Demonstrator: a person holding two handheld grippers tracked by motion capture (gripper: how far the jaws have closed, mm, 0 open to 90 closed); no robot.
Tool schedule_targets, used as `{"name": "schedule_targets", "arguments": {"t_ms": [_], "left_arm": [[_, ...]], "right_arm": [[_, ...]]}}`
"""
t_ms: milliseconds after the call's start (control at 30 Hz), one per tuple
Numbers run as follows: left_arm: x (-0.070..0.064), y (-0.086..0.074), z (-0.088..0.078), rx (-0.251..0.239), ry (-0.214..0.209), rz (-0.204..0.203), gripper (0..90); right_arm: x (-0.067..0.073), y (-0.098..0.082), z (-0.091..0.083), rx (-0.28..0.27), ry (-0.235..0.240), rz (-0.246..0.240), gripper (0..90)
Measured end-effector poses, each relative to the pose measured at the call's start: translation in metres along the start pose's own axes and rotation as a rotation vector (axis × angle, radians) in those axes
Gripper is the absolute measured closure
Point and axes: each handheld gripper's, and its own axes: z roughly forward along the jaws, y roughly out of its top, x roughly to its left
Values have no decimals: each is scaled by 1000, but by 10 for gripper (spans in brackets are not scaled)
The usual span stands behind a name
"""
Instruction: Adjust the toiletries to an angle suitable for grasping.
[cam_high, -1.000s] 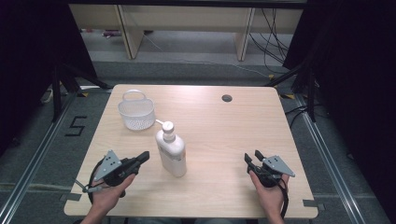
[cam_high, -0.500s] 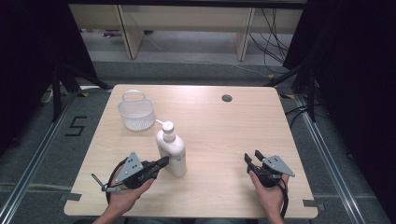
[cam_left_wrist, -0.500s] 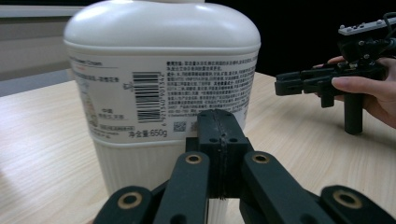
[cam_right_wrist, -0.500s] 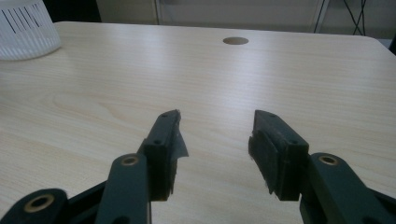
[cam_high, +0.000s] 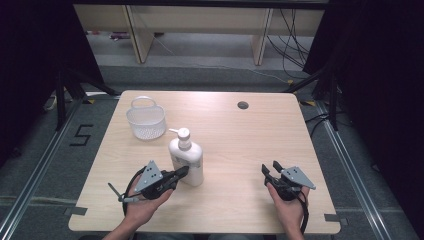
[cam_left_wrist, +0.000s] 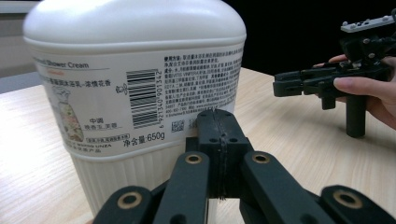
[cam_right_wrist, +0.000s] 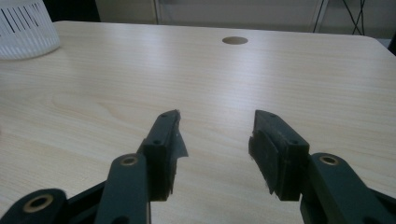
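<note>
Sliding in across the desk (cam_high: 240, 150) since a second ago, the left tongs (cam_high: 181, 172) now sit with jaws pressed together, empty, tips just beside the upright shower cream bottle (cam_high: 186, 160), which stands directly ahead, long axis vertical. Well apart, the right tongs (cam_high: 270, 170) hold nothing, jaws parted.
</note>
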Motion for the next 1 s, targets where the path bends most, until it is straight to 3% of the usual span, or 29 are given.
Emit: {"name": "schedule_targets", "arguments": {"t_ms": [600,933,967,1000], "left_arm": [[-1,1,22,1,3,-11,893],[0,-1,18,20,20,-13,882],[0,-2,19,4,11,-19,876],[0,-2,16,18,21,-15,869]], "right_arm": [[0,0,0,1,-1,4,520],[-1,0,0,-1,-4,-1,513],[0,0,-1,6,2,18,512],[0,0,0,3,3,17,509]]}}
